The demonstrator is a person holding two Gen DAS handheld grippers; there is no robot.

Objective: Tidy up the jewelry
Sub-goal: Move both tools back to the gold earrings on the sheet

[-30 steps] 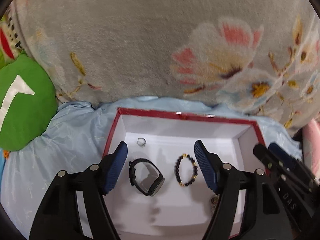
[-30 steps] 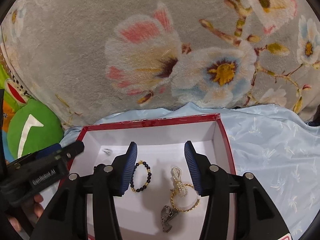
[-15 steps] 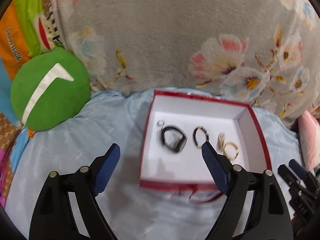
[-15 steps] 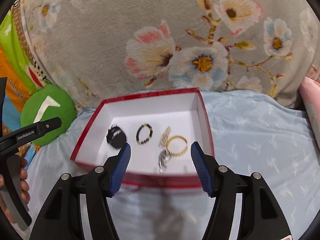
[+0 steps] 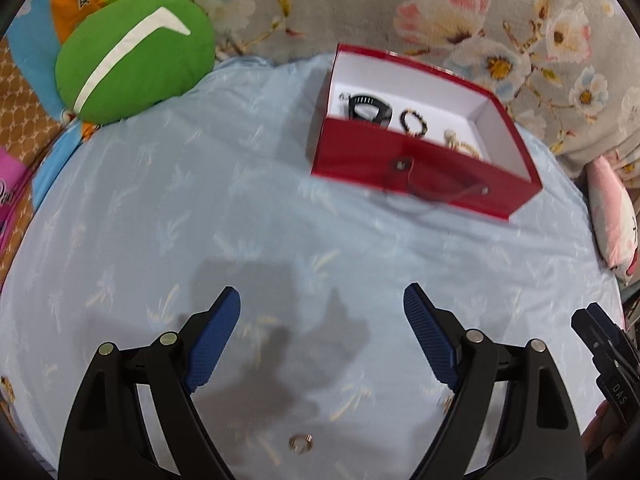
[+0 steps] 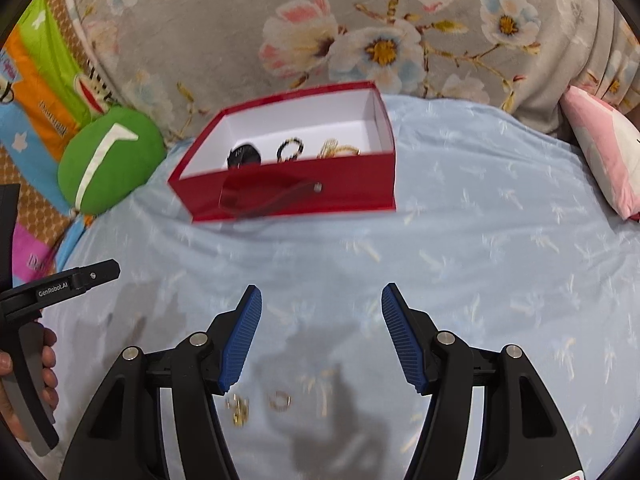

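My left tongs (image 5: pixel 322 308) and right tongs (image 6: pixel 321 304) (ribbed blue pads) have just been opening, both spread, empty, above rumpled sheet (image 5: pixel 240 216); glossy red box (image 5: pixel 404 168) beyond.

Both cameras sit on hand-held grippers and look forward and steeply down along their own two fingers at a pale blue bedsheet (image 5: pixel 248 216). The left wrist view looks from the left, so the red box (image 5: pixel 416 164) lies up and to the right of its centre, far from the lens; the other tool's black tip enters at its right edge. The right wrist view looks from the right, with the red box (image 6: pixel 288 188) up and left of centre, and the other tool with a hand at its left edge. Both views share the box, the green cushion (image 5: pixel 132 52), the floral blanket (image 6: pixel 360 20) behind, and the sheet between.
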